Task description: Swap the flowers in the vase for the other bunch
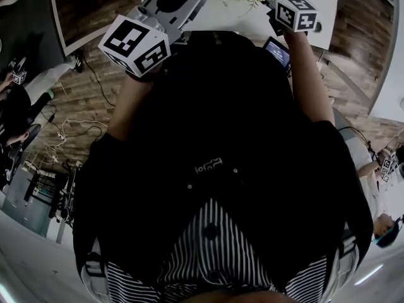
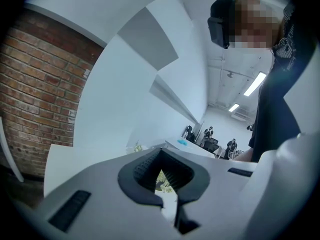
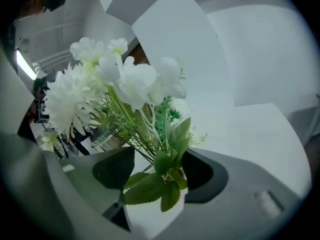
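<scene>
Person: one, in a black top (image 1: pixel 221 137) over a striped garment, bent over the work with a gripper in each hand.
Table: one white flat-topped table (image 1: pixel 322 5), at the far end of both arms.
Grippers: two, grey plastic, each carrying a black-and-white marker cube.
Left gripper (image 2: pixel 161 156): jaw tips brought together with nothing caught in them. It points across the table, and the flowers show small through the hollow between its pads.
Right gripper (image 3: pixel 157 176): jaws stand part-way apart with the lower stems and leaves between them. One pad is clear of them; whether the other touches I can't tell.
Bunch: one bunch of white flowers on green stems (image 3: pixel 125 99), over the table just ahead of the right gripper. Its long axis runs from the leaves low between the jaws up and leftward to the blooms, so it is tilted, not upright.
Blooms: one shaggy many-petalled head at the left and several smoother round-petalled ones beside it, all white.
Leaves: about five green, saw-edged leaves (image 3: pixel 150 189), clustered low on the stems.
</scene>
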Available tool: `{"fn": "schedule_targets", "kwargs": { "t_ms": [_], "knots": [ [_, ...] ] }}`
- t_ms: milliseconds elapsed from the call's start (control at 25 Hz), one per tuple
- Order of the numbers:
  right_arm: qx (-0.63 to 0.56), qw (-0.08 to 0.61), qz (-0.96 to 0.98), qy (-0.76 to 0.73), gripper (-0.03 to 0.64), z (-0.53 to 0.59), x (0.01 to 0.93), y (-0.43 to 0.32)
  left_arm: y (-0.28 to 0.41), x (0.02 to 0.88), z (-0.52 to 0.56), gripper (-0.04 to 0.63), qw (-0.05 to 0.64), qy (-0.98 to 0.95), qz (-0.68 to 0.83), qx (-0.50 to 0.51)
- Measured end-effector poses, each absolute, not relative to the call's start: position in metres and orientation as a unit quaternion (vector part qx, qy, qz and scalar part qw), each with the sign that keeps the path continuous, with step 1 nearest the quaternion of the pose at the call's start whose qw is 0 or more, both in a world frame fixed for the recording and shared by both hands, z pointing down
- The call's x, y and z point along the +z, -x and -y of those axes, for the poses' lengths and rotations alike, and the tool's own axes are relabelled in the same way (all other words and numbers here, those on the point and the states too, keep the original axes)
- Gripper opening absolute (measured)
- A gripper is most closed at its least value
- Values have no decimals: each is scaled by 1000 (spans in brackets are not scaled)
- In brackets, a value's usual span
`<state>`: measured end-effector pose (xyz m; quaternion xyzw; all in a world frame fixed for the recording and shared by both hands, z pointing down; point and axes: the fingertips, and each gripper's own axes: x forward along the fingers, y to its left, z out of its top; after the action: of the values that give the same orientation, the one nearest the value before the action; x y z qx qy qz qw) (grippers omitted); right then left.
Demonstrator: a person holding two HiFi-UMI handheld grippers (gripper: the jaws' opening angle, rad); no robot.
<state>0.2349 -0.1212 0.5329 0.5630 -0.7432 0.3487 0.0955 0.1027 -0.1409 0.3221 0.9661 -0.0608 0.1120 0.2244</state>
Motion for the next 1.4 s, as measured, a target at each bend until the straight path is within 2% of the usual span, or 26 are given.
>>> {"fn": "schedule_targets", "kwargs": {
  "t_ms": [240,320,720,1160,1400],
  "knots": [
    [334,141,732,-577,84,116,538,-249,-100,324,141,6,225,-965,68,116],
    [329,142,729,-584,60,115,538,-252,-99,325,141,6,225,-965,67,116],
    [286,163,735,-593,46,112,527,-250,-104,324,139,6,219,-967,54,119],
    [268,136,738,-604,46,112,502,-253,-108,325,139,6,213,-969,45,116],
    [238,128,744,-611,44,118,460,-251,-111,308,141,6,203,-973,35,108]
  ]
}}
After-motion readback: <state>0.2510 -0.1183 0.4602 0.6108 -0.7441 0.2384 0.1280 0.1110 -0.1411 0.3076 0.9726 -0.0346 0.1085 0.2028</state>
